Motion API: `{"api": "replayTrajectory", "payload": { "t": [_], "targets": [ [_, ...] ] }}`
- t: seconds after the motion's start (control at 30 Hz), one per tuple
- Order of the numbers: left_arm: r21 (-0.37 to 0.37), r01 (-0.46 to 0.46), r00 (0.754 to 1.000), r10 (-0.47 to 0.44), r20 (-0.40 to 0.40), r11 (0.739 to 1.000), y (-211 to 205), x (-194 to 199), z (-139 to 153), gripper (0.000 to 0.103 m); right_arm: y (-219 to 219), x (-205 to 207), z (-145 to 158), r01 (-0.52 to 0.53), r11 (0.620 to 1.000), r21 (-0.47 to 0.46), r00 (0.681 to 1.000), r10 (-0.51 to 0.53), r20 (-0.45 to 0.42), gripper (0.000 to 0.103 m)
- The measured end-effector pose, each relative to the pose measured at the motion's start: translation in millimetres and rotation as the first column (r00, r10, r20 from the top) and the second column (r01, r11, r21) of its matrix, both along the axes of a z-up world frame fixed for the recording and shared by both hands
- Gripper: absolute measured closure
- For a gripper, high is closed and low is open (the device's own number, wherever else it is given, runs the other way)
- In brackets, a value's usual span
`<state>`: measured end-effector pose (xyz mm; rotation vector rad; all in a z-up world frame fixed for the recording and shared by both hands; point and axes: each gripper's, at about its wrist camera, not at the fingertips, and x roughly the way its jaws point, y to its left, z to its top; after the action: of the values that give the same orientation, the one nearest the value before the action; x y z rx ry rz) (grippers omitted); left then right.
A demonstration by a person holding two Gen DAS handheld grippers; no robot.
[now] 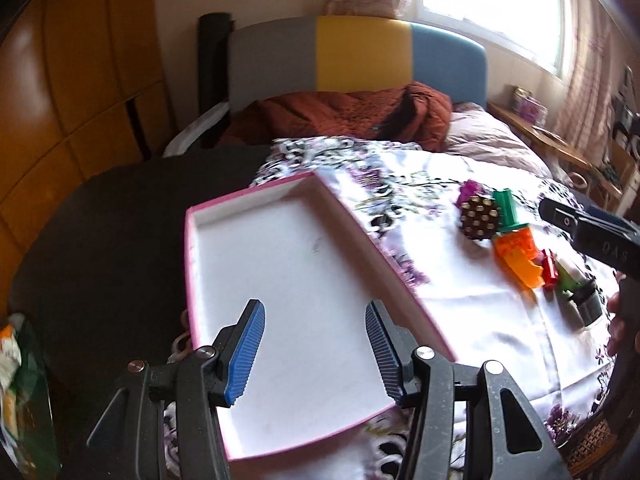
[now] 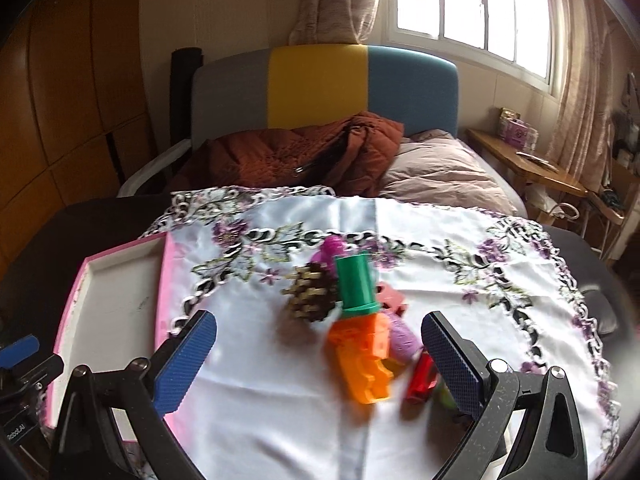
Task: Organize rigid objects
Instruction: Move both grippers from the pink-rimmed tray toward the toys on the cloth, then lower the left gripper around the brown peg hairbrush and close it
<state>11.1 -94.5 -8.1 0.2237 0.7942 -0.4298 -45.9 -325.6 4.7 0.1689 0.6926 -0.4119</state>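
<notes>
A pink-edged white tray (image 1: 208, 216) lies empty on the floral cloth; it also shows at the left of the right wrist view (image 2: 120, 256). My left gripper (image 1: 316, 348) is open and empty, its blue pads over the tray's near end. A cluster of toys lies to the tray's right: a brown pinecone (image 2: 310, 292), a green cylinder (image 2: 356, 284), an orange block toy (image 2: 364, 356), a red piece (image 2: 420, 376) and purple pieces (image 2: 404, 338). My right gripper (image 2: 320, 356) is open and empty, just above the toys, jaws either side of the orange toy.
The white floral tablecloth (image 2: 460, 320) covers a dark round table (image 1: 100, 240). Behind it is a bed with a rust-coloured jacket (image 2: 304, 152) and a pillow (image 2: 440, 176). A wooden wardrobe (image 1: 60, 100) stands left, a wooden side table (image 2: 532, 168) right.
</notes>
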Motion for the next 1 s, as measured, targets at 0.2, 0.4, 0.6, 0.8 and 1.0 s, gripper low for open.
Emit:
{"api": "replayTrajectory", "payload": {
  "t": [0.2, 0.4, 0.6, 0.8, 1.0],
  "targets": [
    [0.025, 0.101, 0.995, -0.101, 0.008, 0.995, -37, -5, 1, 0.050, -58, -16, 3, 0.102, 0.995, -0.013, 0.995, -0.103, -0.012, 0.000],
    [0.031, 0.201, 0.979, -0.201, -0.011, 0.979, -69, -12, -4, 0.050, -120, -37, -8, 0.268, 0.963, 0.004, 0.963, -0.269, 0.003, 0.000],
    [0.009, 0.281, 0.958, -0.280, -0.057, 0.960, -103, -12, -13, 0.046, -156, -53, -19, 0.362, 0.916, 0.173, 0.928, -0.371, 0.026, 0.000],
    [-0.018, 0.334, 0.936, -0.334, -0.114, 0.942, -135, -5, -23, 0.042, -163, -56, -25, 0.365, 0.900, 0.237, 0.925, -0.380, 0.021, 0.000],
    [-0.096, 0.325, 0.909, -0.339, -0.242, 0.941, -168, 23, -32, 0.042, -165, -58, -24, 0.357, 0.896, 0.263, 0.924, -0.379, 0.039, 0.000]
  ]
}}
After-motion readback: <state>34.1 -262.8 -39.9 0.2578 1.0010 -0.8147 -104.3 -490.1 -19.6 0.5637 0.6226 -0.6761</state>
